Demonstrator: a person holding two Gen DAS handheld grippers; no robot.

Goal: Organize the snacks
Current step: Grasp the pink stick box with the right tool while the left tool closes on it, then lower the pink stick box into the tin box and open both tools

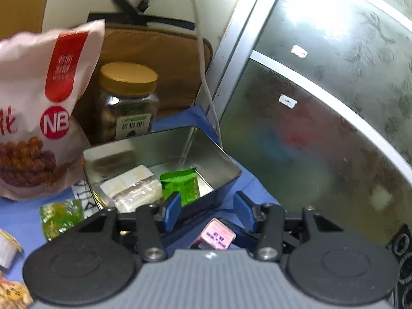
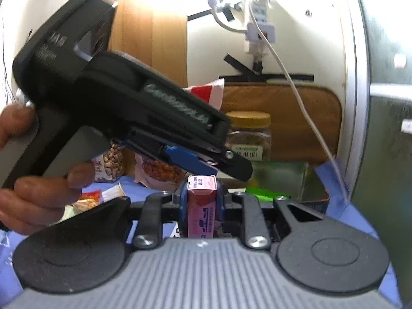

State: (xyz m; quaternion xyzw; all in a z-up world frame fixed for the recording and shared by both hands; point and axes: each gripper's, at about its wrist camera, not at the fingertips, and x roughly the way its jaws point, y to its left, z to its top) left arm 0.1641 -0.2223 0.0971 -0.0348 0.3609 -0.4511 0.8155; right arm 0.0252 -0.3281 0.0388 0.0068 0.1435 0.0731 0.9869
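Tin [image 1: 219, 154] lying just beyond right gripper [image 2: 202, 200], clamped on upright pink carton [image 2: 200, 206]; left gripper [image 1: 206, 206] spread, empty.

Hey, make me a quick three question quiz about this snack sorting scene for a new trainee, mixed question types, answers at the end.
1. True or false: the right gripper is shut on the pink carton.
2. Which packet lies inside the metal tin? A) green packet B) red packet C) blue packet
3. Fill in: the lid of the clear jar is ____.

Key: 1 true. 2 A. 3 yellow.

The left gripper is open, holding nothing.
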